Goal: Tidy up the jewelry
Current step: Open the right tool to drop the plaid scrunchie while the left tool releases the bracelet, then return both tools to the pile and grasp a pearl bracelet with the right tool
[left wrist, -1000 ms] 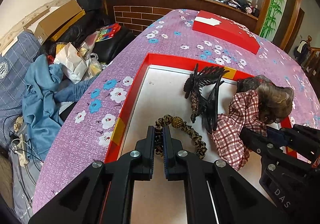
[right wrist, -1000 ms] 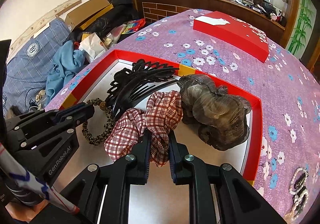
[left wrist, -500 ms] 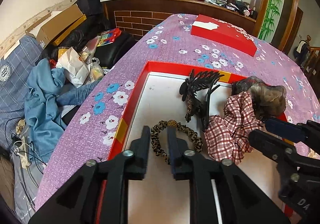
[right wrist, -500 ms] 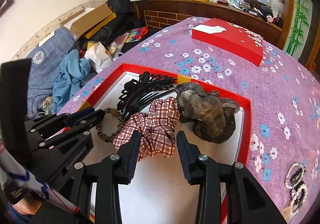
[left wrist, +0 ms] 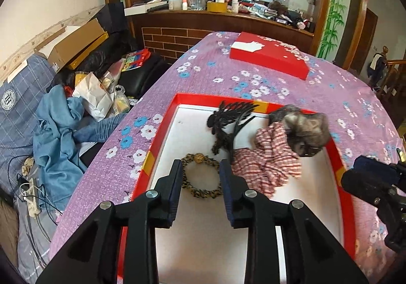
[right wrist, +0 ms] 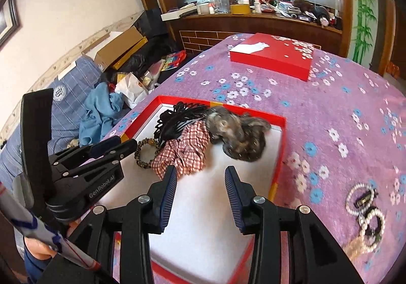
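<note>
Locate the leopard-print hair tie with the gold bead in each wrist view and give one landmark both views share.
Left wrist view: the leopard-print hair tie lies low and centre on the white floor of the open red box, framed by the left gripper.
Right wrist view: the tie lies left of centre, partly hidden by the plaid scrunchie.
Shared landmark: the closed red box farther back.

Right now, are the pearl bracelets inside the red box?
No, the pearl bracelets lie on the purple cloth, outside the red box.

Cluttered home, floral bedspread (left wrist: 198,76), strewn clothes (left wrist: 58,126)
</note>
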A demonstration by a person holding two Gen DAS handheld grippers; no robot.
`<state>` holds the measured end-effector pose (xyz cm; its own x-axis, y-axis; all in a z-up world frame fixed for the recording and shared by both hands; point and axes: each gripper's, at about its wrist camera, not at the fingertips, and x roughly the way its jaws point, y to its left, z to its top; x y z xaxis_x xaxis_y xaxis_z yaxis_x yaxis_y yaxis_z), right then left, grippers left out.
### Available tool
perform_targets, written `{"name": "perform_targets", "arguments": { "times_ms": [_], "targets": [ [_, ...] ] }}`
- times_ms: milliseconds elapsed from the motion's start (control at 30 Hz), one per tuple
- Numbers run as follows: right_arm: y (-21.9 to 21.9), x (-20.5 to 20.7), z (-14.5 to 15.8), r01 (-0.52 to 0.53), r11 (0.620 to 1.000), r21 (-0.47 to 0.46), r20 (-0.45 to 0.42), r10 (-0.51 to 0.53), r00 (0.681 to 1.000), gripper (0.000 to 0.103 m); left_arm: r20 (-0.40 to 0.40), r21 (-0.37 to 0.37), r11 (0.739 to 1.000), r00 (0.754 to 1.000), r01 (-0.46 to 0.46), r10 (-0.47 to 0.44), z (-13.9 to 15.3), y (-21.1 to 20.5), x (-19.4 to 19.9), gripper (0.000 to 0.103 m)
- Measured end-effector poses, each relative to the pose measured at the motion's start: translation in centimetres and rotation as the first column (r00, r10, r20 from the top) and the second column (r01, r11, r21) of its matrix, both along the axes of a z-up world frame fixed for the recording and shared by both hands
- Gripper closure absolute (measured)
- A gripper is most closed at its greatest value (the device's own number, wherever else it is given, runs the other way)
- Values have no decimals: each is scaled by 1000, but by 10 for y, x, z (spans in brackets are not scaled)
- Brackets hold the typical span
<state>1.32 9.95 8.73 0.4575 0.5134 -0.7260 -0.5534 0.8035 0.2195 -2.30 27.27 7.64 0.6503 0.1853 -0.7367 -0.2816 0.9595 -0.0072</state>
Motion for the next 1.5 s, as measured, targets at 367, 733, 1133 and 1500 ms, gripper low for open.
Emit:
{"name": "perform_targets", "arguments": {
  "times_ms": [367,733,1133,1500],
  "targets": [
    [-60,-9,-1,65,997,41,-22,-64,998,60,11,-1,995,995,100,-100,17,-53,-6,73],
    [-193,0,0,303,948,93,-51,-299,953,61,-35,-1,951,951,308,-308,12,-149,0,66],
    [-293,24,-43,515,851,104,-185,-492,850,61,-103,-93,823,817,561,-568,-15,-264,10,43],
    [-303,37,-70,504,857,112,-249,-467,849,73,-192,-58,789,769,612,-610,-55,-325,43,43]
  ]
}}
